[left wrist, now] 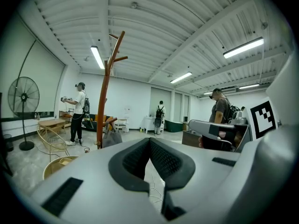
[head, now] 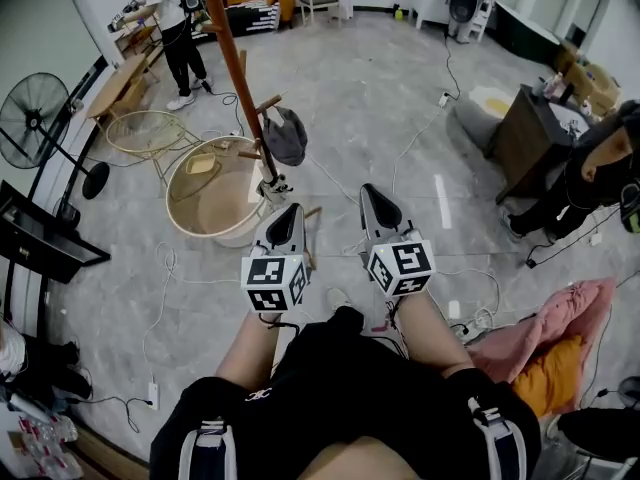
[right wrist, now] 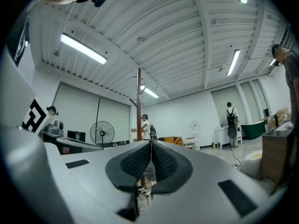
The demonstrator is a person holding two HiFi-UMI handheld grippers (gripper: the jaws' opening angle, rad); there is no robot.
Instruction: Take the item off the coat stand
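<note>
Open room: pale grey polished floor lies wide and bare to the right of the tall reddish-brown wooden coat stand, crossed only by thin white cables. To the stand's left it is crowded. A round beige tub sits just beside its foot, with a cream wire chair beyond that. A black pedestal fan stands further left by the wall. Well to the right of the stand are a dark wooden cabinet and a heap of pink cloth.

Task's thing: a grey fabric bag hangs from a low peg on the stand's right side, clear of the floor. The left gripper points at the stand's foot, below the bag and near it, not touching. The right gripper is just beside the left one, further from the stand. In the left gripper view the bag shows left of the jaws, against the pole.

Jaws: the left gripper has its pads pressed together at the tips, nothing between. The right gripper is likewise closed and empty.

Count: two grippers, one coat stand, one bag on it, one tub, one fan. Two other people are in the head view, one in a white shirt beyond the stand and one in dark clothes by the cabinet.
</note>
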